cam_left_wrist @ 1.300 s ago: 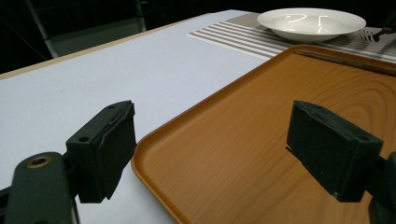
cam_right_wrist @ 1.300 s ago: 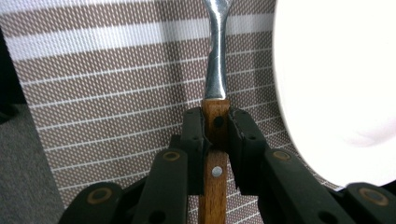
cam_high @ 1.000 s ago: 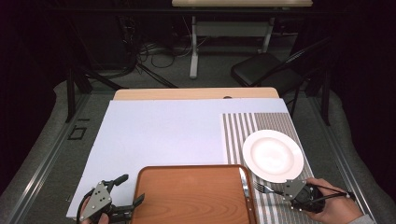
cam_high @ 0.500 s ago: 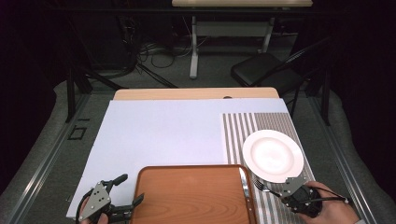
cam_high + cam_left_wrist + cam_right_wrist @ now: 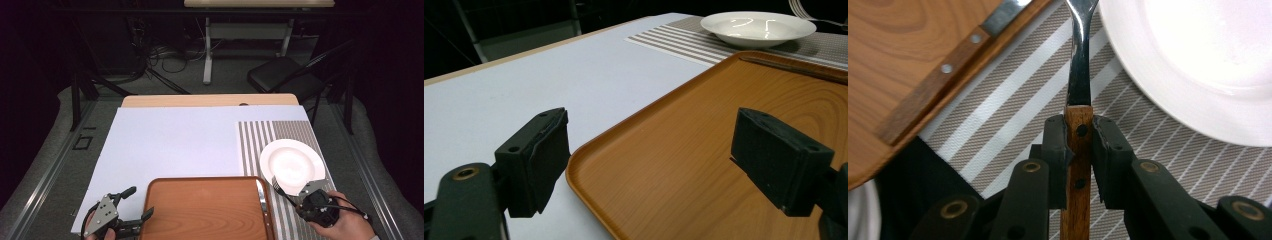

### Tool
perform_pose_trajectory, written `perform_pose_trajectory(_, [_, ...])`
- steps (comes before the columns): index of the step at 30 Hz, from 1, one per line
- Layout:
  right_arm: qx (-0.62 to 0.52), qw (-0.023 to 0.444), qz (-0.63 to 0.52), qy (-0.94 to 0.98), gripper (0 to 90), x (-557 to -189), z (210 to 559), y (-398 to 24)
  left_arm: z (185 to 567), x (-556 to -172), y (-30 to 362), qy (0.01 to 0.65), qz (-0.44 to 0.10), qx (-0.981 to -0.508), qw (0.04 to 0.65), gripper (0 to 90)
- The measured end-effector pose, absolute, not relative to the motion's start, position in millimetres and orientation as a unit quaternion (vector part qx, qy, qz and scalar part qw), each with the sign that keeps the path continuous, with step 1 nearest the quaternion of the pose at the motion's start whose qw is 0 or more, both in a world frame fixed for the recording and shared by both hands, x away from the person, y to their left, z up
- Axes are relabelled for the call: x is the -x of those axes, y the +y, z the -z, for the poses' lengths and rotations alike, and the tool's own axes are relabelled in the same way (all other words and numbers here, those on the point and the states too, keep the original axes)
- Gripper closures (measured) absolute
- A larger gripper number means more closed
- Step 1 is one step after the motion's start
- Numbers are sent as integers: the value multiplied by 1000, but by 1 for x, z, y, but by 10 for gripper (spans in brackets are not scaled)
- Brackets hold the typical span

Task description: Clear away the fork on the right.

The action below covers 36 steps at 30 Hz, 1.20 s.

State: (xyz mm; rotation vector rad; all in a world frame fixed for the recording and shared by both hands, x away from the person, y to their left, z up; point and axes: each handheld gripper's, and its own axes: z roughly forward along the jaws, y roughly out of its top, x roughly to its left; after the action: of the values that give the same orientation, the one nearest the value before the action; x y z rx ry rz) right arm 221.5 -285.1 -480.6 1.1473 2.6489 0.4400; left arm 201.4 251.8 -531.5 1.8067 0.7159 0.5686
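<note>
The right gripper (image 5: 1079, 150) has its fingers (image 5: 1055, 150) clamped on the wooden handle of a fork (image 5: 1079, 75), gripping it just below where the steel neck begins; that hold leaves the whole metal part free ahead of the fingers, so the fork can be laid flat without the gripper fouling the plate. In the high view the fork (image 5: 283, 189) lies between the tray (image 5: 200, 210) and the plate (image 5: 292, 161), over the striped mat (image 5: 255, 145), tines pointing away from the person and close beside the plate's near rim. That is the usual place for a fork in a setting, which suggests it is being set down left of the plate rather than carried off. A knife (image 5: 955, 55) rests along the tray's right edge, probably waiting its turn, with its handle nearest the gripper for an easy pick. The left gripper (image 5: 659, 165) holds nothing: its fingers (image 5: 536, 160) stand wide, astride the near left corner of the tray, one outside over the bench (image 5: 514, 95) and one above the tray floor. That reads as a ready stance to steady or shift the tray; whether either finger touches it I cannot tell.
</note>
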Motion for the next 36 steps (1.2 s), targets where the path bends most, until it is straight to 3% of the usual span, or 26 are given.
perform_pose_trajectory(17, [-451,105,-216,860,776,-201,474,-273,531,-201,252,300,-238,-757,530,156])
perform_pose_trajectory(36, [-411,86,-270,867,776,-210,480,-212,531,-200,252,298,-239,-755,532,156])
